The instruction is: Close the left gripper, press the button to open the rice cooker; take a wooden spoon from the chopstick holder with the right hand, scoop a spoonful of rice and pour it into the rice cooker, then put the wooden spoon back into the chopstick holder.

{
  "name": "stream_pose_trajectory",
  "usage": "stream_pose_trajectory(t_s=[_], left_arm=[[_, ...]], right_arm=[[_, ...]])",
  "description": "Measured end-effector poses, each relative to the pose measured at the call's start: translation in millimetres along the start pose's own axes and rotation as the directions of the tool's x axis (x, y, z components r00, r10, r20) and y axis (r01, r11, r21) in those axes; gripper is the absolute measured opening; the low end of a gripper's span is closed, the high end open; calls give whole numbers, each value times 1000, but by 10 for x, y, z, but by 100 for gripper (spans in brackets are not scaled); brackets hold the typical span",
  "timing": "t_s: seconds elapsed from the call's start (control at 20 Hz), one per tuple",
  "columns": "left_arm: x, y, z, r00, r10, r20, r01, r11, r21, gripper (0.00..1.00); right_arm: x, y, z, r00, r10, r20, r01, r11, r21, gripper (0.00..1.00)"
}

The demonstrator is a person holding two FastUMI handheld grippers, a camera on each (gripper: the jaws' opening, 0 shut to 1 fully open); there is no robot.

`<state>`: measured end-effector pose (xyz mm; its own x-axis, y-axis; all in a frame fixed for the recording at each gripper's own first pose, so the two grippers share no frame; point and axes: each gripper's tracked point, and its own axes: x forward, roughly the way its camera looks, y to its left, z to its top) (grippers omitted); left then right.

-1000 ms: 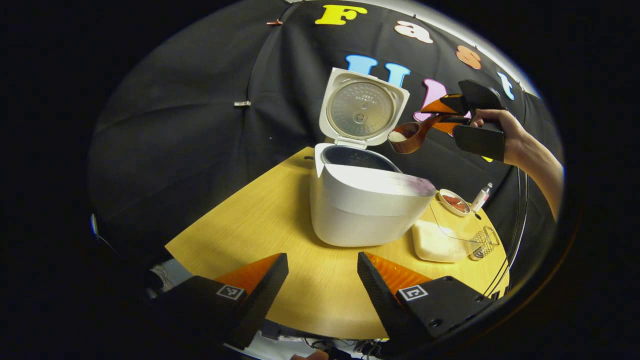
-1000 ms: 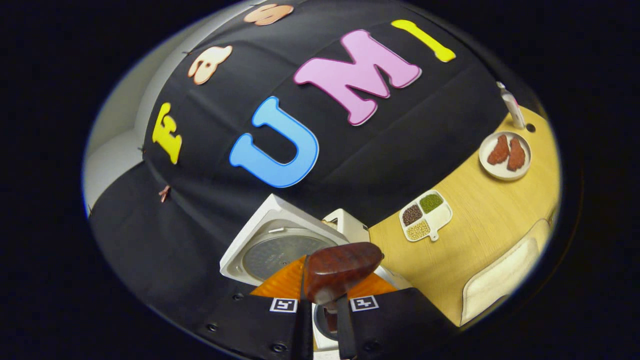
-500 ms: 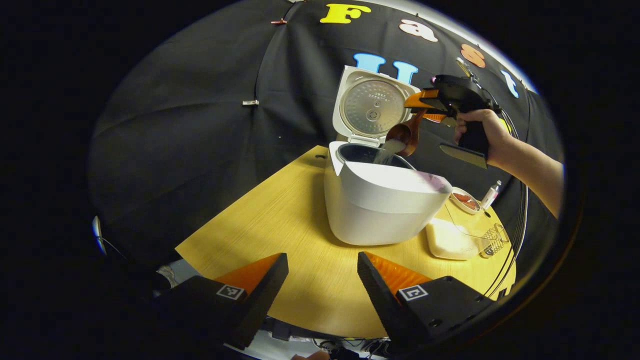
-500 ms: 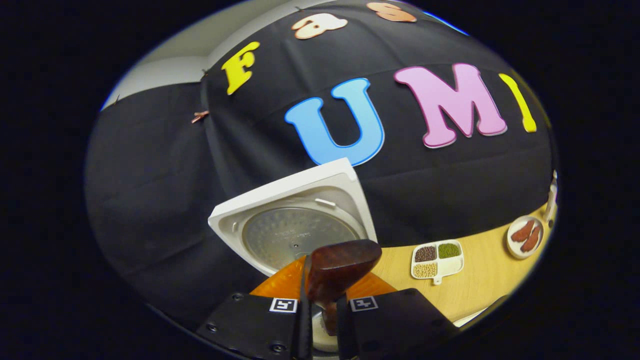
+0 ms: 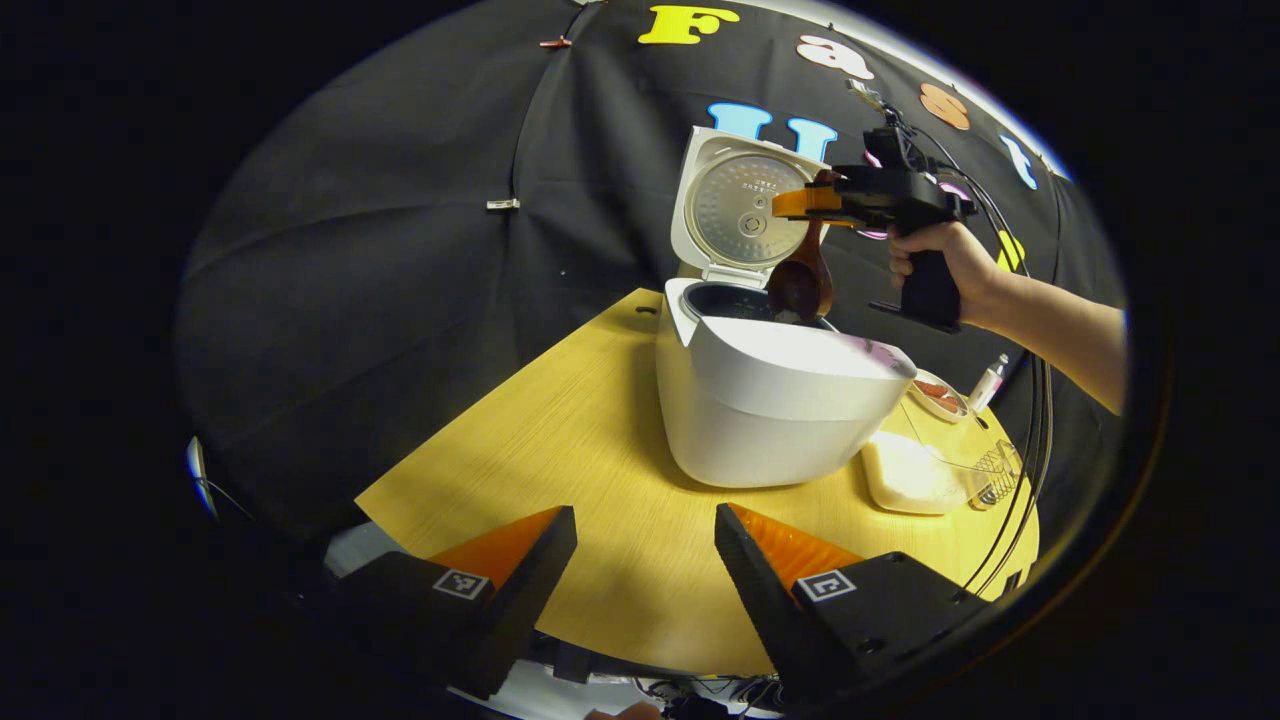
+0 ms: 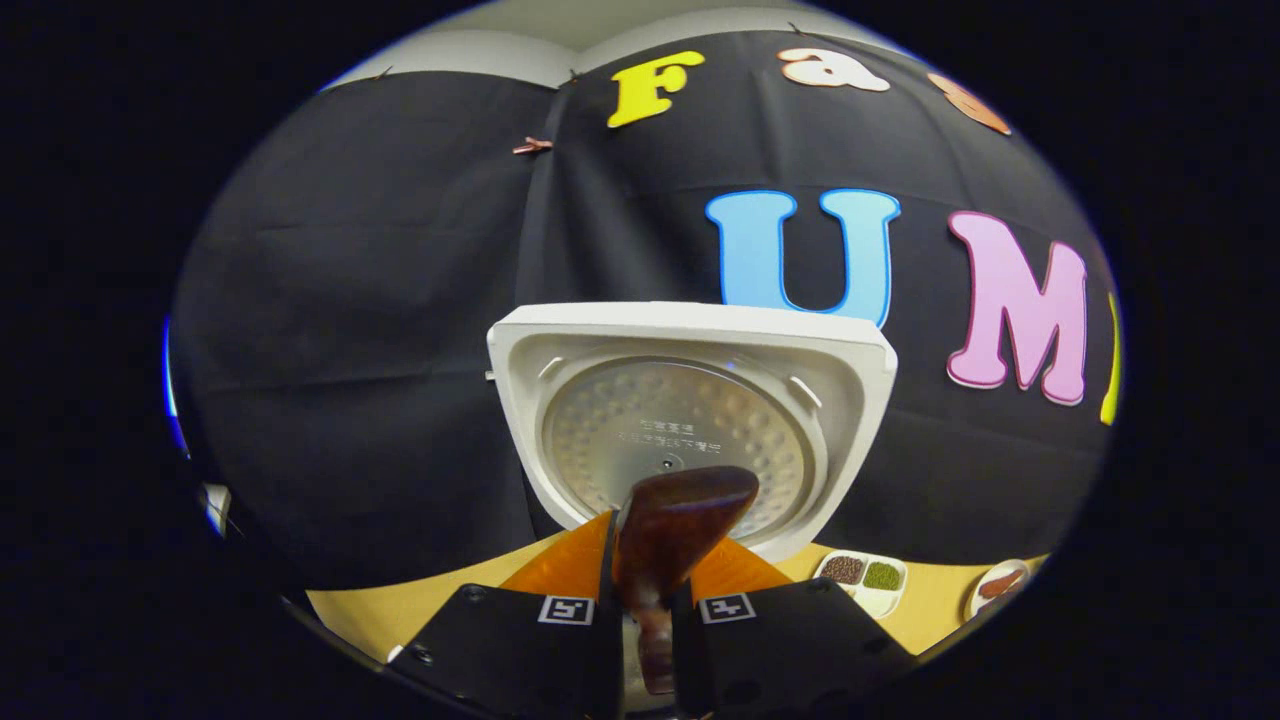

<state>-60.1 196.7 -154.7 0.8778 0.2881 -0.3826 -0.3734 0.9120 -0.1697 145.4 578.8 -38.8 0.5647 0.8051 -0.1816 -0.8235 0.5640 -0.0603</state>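
The white rice cooker (image 5: pixel 780 400) stands on the wooden table (image 5: pixel 560 440) with its lid (image 5: pixel 745 205) raised. A hand holds my right gripper (image 5: pixel 805 203) above the pot, shut on the handle of a dark wooden spoon (image 5: pixel 800 285). The spoon hangs bowl-down over the inner pot's rim. In the right gripper view the spoon's handle (image 6: pixel 690 495) sits pinched in my right gripper (image 6: pixel 648 560), facing the lid's inner plate (image 6: pixel 680 430). My left gripper (image 5: pixel 645 540) stays open and apart from the cooker, low over the table's near edge.
Right of the cooker lie a white tray of rice (image 5: pixel 905 470), a wire holder (image 5: pixel 990 470), a small plate (image 5: pixel 935 395) and a little bottle (image 5: pixel 988 380). A divided dish of beans (image 6: pixel 865 578) and that plate (image 6: pixel 1000 585) lie behind the cooker.
The right gripper rolled and swung over the pot, tipping the spoon from level to bowl-down; rice streamed into the pot. The left gripper stayed open in place.
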Motion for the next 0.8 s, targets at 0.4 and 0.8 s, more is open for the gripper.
stream_pose_trajectory(t_s=[0.4,0.8], left_arm=[[-39,-90,-17,1000,-7,3,7,1000,4,96],[-129,-315,37,999,-33,31,32,999,43,96]], right_arm=[[-82,297,-251,996,82,-46,-91,969,-230,23],[-430,10,226,999,30,32,-28,996,-84,23]])
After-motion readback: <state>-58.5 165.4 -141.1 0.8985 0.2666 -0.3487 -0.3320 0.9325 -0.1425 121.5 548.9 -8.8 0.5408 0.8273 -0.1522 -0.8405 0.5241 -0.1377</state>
